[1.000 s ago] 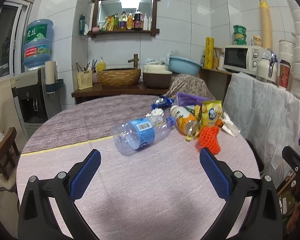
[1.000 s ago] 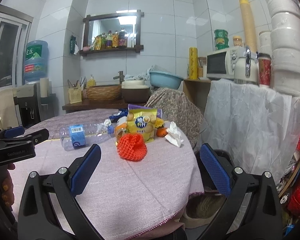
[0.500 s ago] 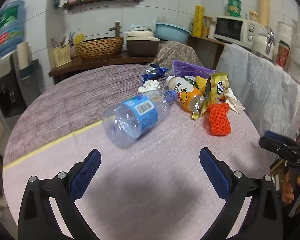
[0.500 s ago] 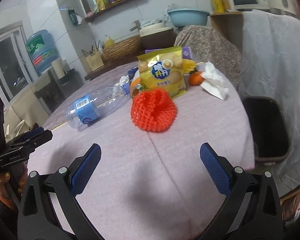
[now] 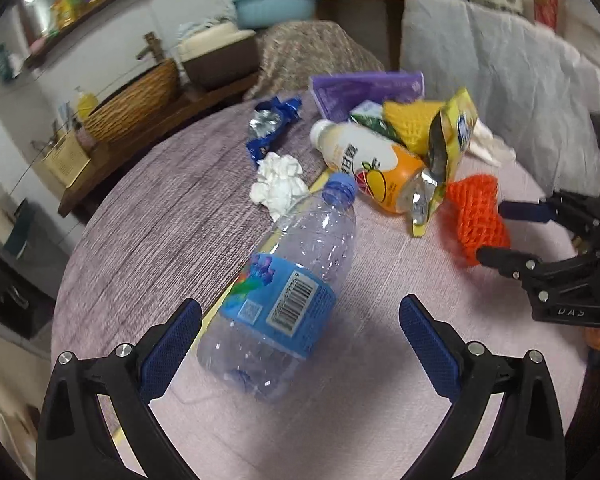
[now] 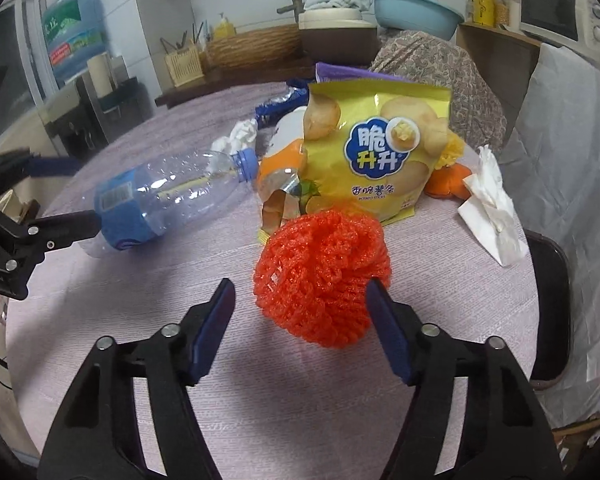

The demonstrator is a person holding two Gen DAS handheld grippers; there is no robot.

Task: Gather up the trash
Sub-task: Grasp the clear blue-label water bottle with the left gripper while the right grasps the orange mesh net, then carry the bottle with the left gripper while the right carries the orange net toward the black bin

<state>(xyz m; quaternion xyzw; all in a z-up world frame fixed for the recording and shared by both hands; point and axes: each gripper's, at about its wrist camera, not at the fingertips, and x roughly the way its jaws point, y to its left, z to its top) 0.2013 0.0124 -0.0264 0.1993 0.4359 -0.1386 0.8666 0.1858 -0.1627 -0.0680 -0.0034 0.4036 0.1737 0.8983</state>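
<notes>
Two grabs starting: left gripper [image 5: 300, 340] wide open around clear bottle [image 5: 288, 296]; right gripper [image 6: 300, 320] jaws just closing around orange foam net [image 6: 324, 272], not yet pinching, next squeeze

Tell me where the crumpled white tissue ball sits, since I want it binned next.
In the left wrist view the crumpled white tissue ball lies mid-table, just beyond the cap of the clear plastic bottle, below the blue foil wrapper.

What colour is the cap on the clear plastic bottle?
Blue, on the clear plastic bottle; its cap shows best in the left wrist view.
</notes>
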